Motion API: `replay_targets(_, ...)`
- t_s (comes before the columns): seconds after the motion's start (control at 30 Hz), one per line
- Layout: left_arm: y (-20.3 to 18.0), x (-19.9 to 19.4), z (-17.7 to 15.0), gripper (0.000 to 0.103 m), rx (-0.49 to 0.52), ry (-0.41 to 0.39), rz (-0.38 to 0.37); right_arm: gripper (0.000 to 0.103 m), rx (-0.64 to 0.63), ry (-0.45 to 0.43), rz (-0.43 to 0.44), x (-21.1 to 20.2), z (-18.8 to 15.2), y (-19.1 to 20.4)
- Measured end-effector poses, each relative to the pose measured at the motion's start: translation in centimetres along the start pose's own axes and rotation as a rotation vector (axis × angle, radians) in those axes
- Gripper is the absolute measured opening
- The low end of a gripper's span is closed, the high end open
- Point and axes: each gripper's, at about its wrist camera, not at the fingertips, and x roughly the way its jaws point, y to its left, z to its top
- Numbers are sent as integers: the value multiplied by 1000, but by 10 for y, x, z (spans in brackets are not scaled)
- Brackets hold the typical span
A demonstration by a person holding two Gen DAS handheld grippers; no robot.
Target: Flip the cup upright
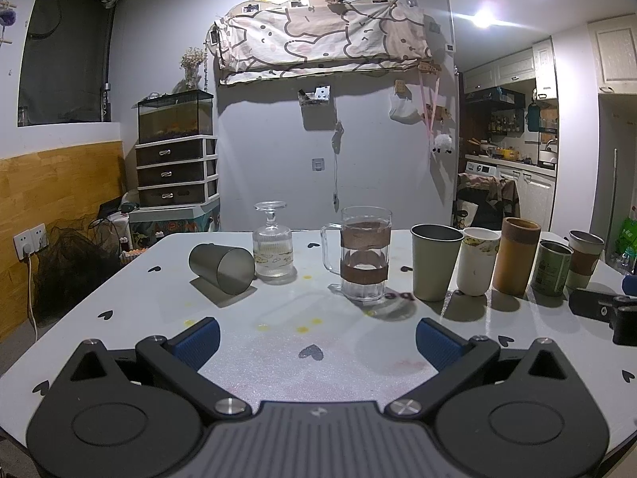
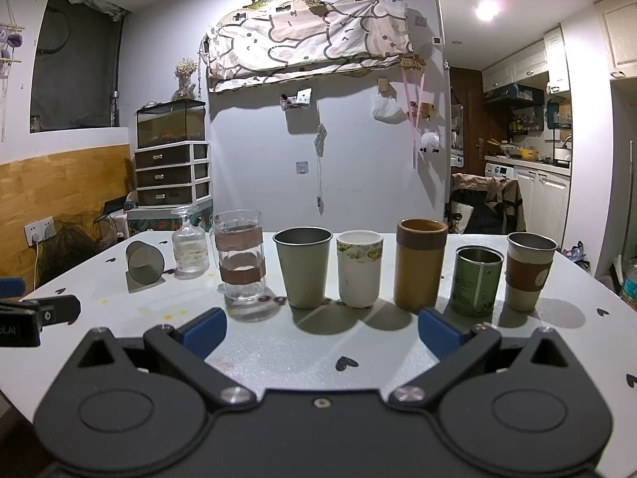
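A grey tumbler (image 1: 221,268) lies on its side on the white table (image 1: 278,358), at the left end of a row of cups; it also shows in the right wrist view (image 2: 144,266), far left. Next to it a stemmed glass (image 1: 273,242) stands upside down. My left gripper (image 1: 317,338) is open and empty, low over the table, well short of the tumbler. My right gripper (image 2: 321,328) is open and empty, facing the middle of the row. The right gripper's body shows at the left view's right edge (image 1: 605,314).
Upright in the row: a glass mug with brown bands (image 1: 365,254), a grey-green metal cup (image 2: 302,267), a white cup (image 2: 359,269), a brown cylinder (image 2: 420,265), a green tin (image 2: 475,283) and a sleeved cup (image 2: 528,273). Drawers and a fish tank (image 1: 175,119) stand behind.
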Motion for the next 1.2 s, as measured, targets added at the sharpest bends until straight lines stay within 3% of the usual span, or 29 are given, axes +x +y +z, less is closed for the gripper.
replay_targets(1.2, 0, 0, 3, 103, 0, 0, -1, 103, -1, 3, -5, 0, 1, -1)
